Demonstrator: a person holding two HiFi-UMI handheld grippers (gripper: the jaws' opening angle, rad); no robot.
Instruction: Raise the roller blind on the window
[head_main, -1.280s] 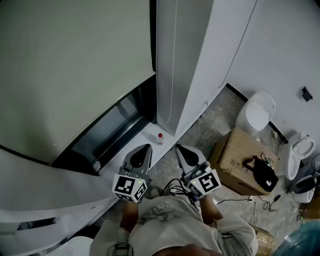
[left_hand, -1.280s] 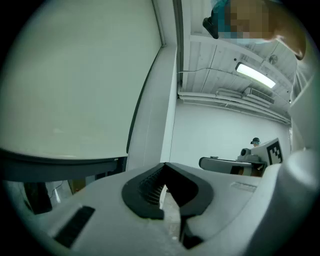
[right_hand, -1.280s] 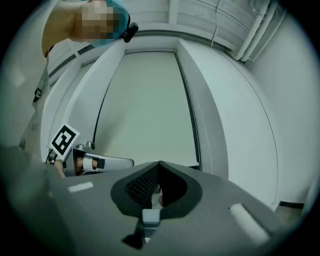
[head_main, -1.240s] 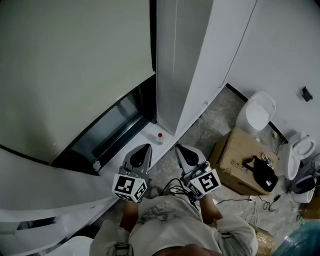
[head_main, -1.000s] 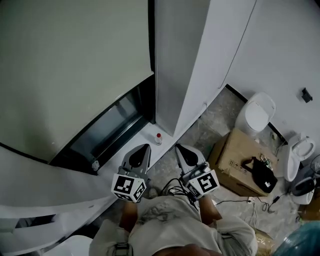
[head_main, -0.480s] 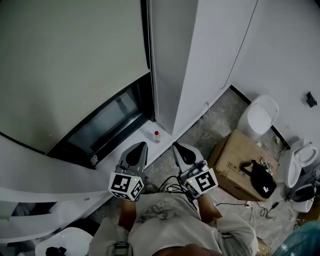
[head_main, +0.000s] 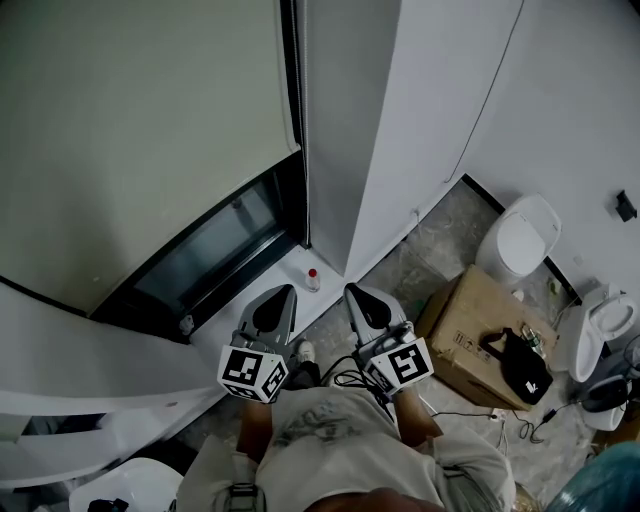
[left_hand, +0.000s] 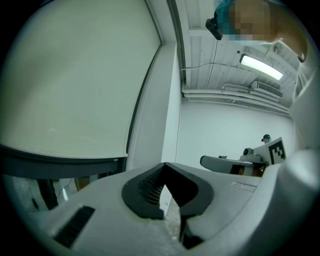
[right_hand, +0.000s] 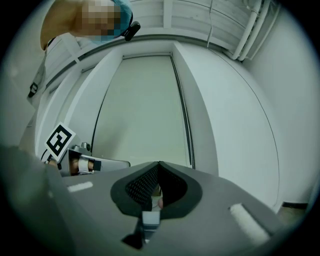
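- Head view: roller blind (head_main: 140, 140) covers nearly all the window, and only a strip of glass (head_main: 215, 245) shows along the bottom edge. Its hem sits as in the earlier frames.
- Only the viewpoint has drifted slightly, so raising is judged not begun.
- Bead chain (right_hand: 189, 125) at the blind's right edge is untouched.
- Left gripper (head_main: 283, 291) and right gripper (head_main: 352, 291) remain low, both pressed together and empty.

free: space before roller blind (head_main: 140, 130) | obstacles: pillar (head_main: 350, 120) at right; small bottle (head_main: 312, 279) on sill (head_main: 225, 320)
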